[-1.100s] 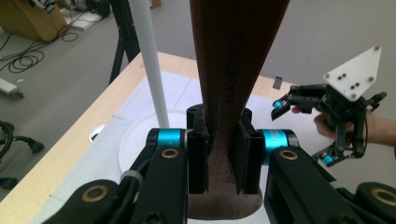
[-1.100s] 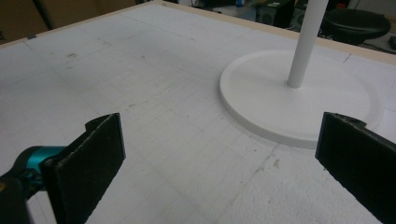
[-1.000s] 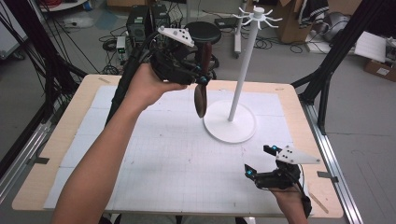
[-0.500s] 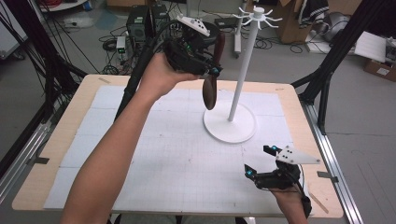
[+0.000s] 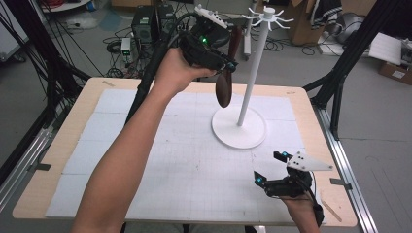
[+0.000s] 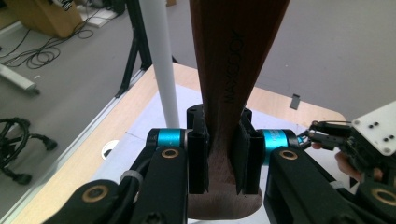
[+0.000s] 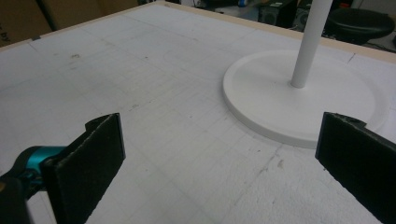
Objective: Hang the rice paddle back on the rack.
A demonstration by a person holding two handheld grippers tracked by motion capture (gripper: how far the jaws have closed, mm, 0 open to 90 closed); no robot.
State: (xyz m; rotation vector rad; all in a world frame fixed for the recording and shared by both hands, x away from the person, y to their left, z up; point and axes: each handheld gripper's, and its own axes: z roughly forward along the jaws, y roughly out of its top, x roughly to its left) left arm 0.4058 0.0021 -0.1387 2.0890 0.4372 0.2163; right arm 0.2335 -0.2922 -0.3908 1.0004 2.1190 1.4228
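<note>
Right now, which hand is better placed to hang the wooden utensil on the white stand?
Left. The left tool is shut on the wooden utensil and raised beside the stand's pole, near the hooks. The right tool is open and low over the table.

black tongs [image 5: 231,65], teal joints, bare forearms

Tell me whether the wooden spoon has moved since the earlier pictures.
Yes. The wooden spoon, held in the left gripper, has risen along the white stand, toward its hooks.
</note>
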